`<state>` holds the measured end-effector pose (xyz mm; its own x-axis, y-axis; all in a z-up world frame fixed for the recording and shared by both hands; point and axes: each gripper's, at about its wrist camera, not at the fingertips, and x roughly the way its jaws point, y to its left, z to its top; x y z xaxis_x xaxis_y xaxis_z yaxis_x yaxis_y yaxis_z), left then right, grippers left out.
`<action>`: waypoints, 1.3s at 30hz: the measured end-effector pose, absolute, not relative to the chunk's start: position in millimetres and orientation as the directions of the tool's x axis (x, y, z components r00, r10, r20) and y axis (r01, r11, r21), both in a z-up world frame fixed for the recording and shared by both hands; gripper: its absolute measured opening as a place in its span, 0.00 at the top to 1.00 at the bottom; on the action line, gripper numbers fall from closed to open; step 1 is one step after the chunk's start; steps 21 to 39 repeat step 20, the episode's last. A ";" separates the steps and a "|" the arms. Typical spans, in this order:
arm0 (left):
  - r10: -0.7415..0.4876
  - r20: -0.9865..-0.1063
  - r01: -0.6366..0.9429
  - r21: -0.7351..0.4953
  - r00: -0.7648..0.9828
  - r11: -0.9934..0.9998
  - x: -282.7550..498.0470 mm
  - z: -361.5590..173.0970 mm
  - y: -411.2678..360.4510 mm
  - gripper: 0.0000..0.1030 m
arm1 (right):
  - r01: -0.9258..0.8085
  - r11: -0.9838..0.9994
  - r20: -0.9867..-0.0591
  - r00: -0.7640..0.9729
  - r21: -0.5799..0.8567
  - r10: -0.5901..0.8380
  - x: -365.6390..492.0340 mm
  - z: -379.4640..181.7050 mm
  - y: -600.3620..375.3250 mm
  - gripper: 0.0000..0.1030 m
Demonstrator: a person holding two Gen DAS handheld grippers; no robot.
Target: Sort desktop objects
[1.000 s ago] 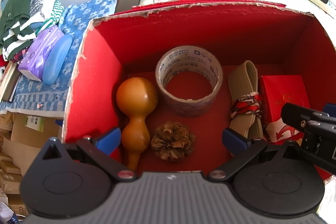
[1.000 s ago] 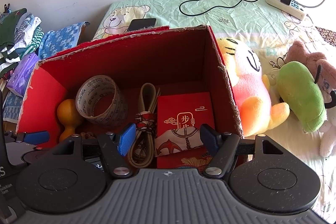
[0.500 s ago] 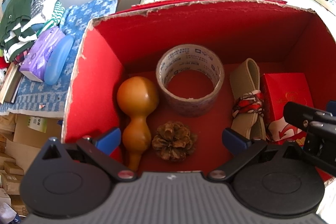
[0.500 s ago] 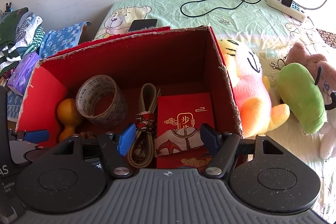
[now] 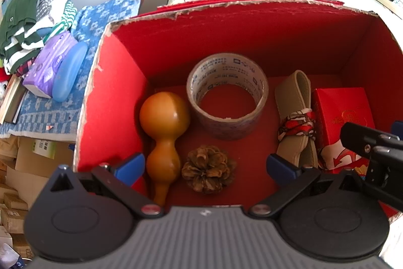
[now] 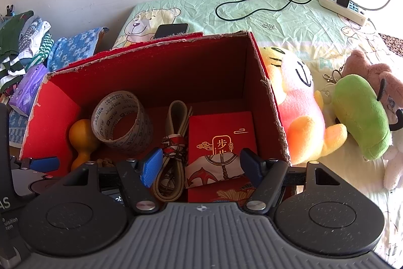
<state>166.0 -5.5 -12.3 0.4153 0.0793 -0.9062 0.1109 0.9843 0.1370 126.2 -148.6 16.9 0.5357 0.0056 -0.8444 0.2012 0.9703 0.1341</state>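
An open red cardboard box (image 5: 115, 97) (image 6: 267, 92) holds an orange gourd (image 5: 163, 127) (image 6: 81, 136), a brown tape roll (image 5: 226, 95) (image 6: 121, 120), a pine cone (image 5: 207, 172), a beige strap tied with a red patterned ribbon (image 5: 296, 115) (image 6: 173, 150) and a red packet (image 5: 342, 115) (image 6: 221, 135). My left gripper (image 5: 206, 164) hangs open above the box's near edge, over the pine cone and the gourd's neck, holding nothing. My right gripper (image 6: 200, 164) stands open over the strap and the red packet, empty. Its black frame (image 5: 372, 150) shows at the right of the left wrist view.
Plush toys, a pink-and-yellow one (image 6: 299, 105) and a green one (image 6: 360, 115), lie right of the box on the bedsheet. A power strip (image 6: 342, 4), a cable and a phone (image 6: 171, 29) lie behind. Left of the box are a purple tissue pack (image 5: 47, 64), a blue case (image 5: 69, 72) and folded clothes (image 5: 27, 19).
Both views shift only slightly: the left gripper drifts a little to the left over the box. Nothing in the box has moved and both grippers stay open.
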 end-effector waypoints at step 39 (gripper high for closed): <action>0.054 -0.906 0.117 0.113 0.420 0.987 166.3 -10.0 -6.8 0.00 | 0.207 0.969 -0.843 0.538 0.135 0.003 126.4 17.4 -149.6 0.31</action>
